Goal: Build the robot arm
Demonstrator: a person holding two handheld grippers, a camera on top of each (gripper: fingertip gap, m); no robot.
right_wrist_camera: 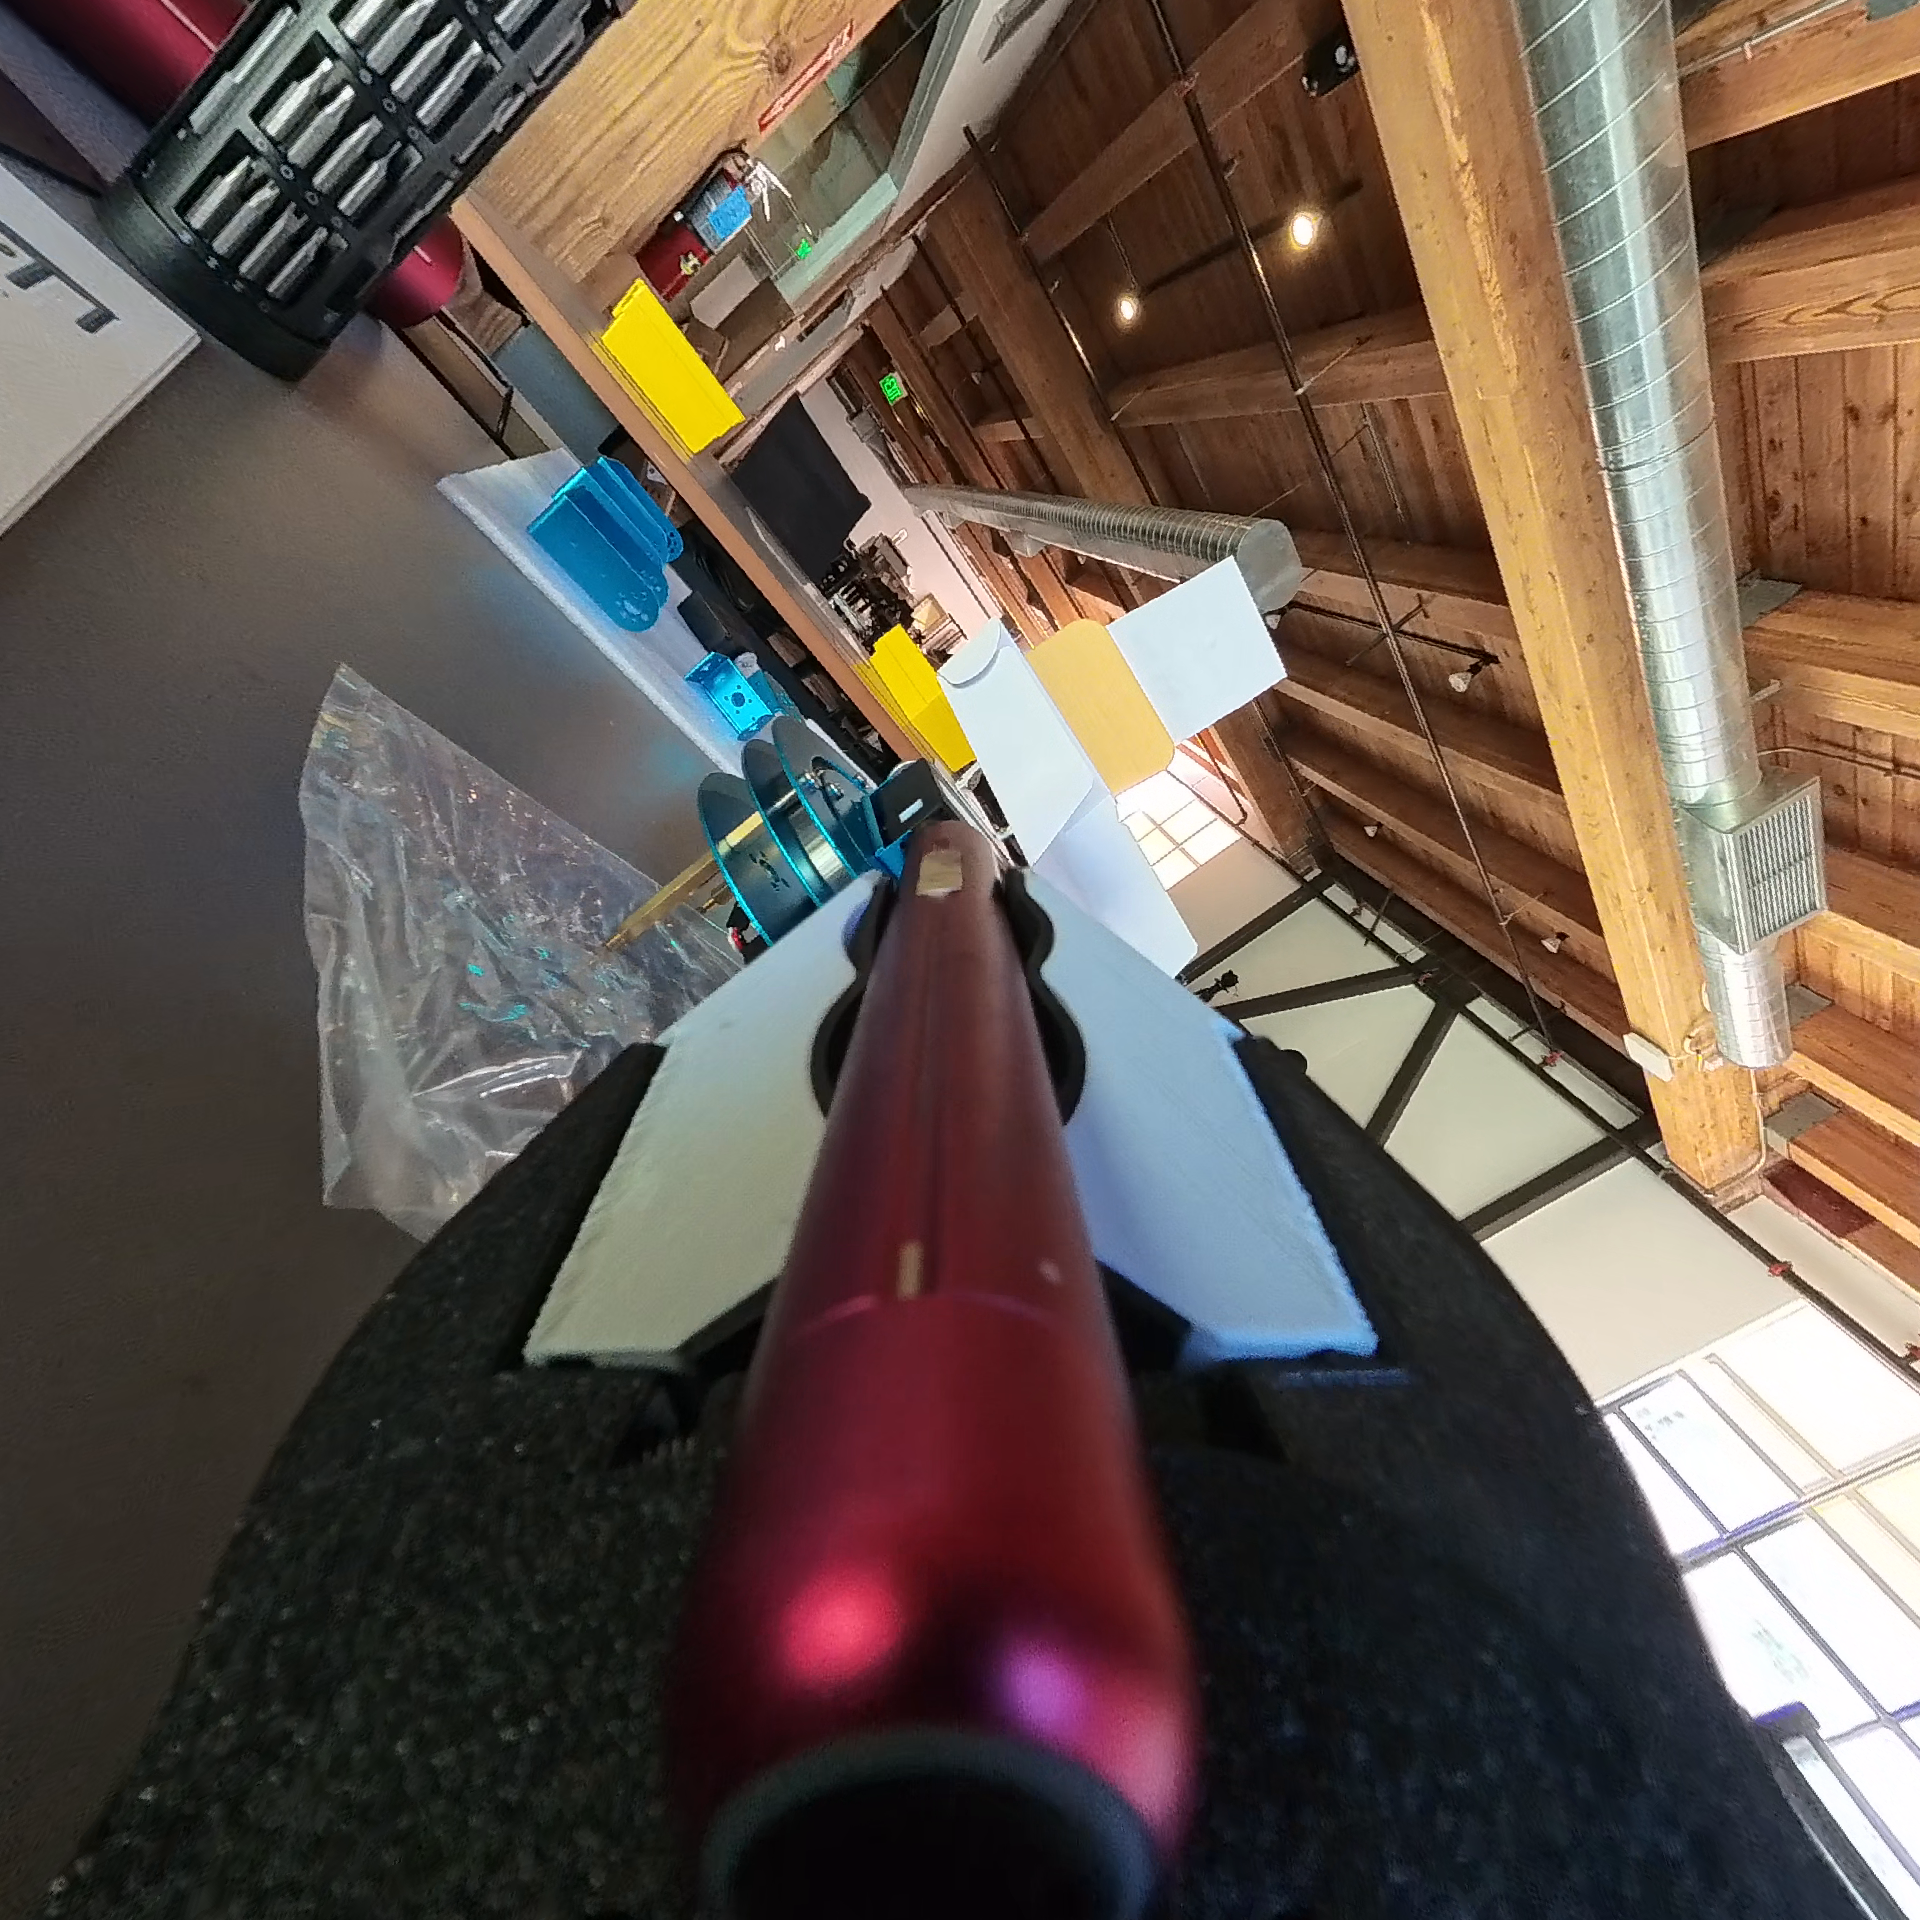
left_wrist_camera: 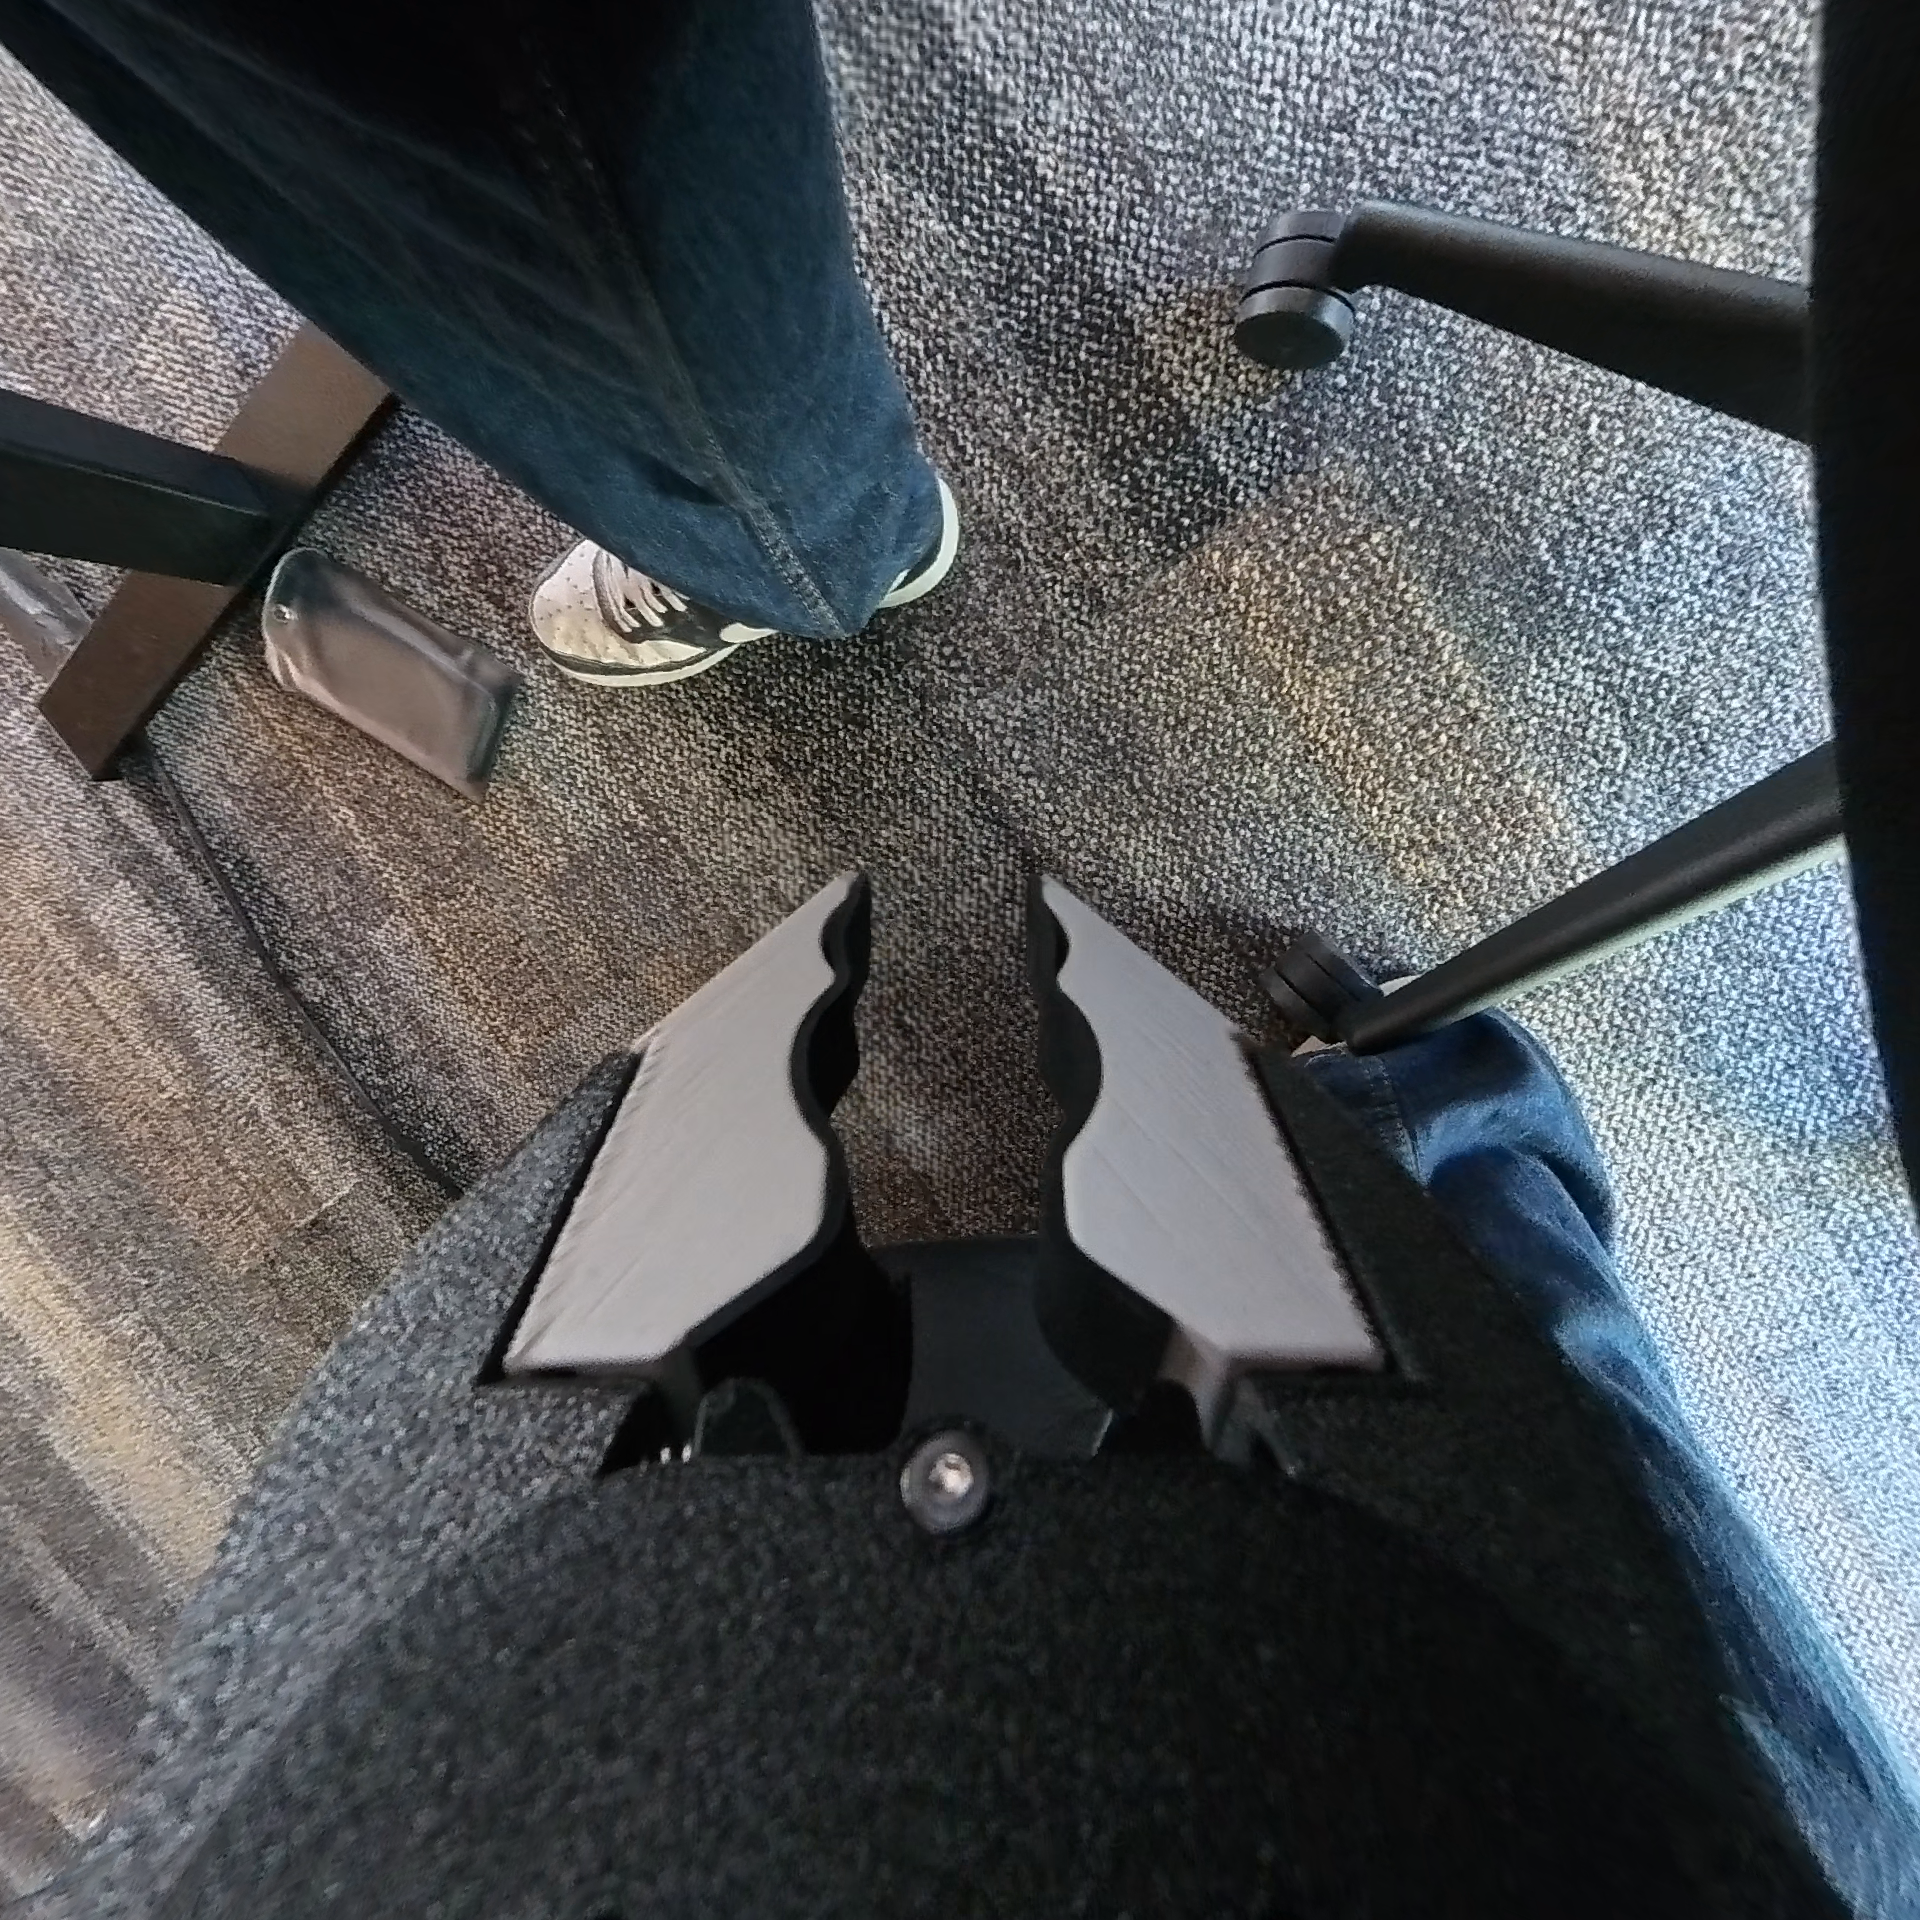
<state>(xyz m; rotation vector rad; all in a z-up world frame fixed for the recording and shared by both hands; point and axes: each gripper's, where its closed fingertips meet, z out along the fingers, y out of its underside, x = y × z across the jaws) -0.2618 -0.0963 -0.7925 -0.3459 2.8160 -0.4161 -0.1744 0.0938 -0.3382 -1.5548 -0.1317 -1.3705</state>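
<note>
Your left gripper [left_wrist_camera: 948, 914]: jaws apart, empty, pointing down at carpet [left_wrist_camera: 1247, 623], near shoe [left_wrist_camera: 665, 613] and chair wheel [left_wrist_camera: 1294, 301]. Your right gripper [right_wrist_camera: 940, 883]: clamped along red metal tube [right_wrist_camera: 935, 1195], tip past fingers, plastic sheet [right_wrist_camera: 447, 935] left. Tube likely stiff, smooth, slippery; grip mid-shaft.

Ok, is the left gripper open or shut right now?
Open. The left gripper points down at the grey carpet, which shows through the gap between its two fingers; nothing sits between them.
</note>
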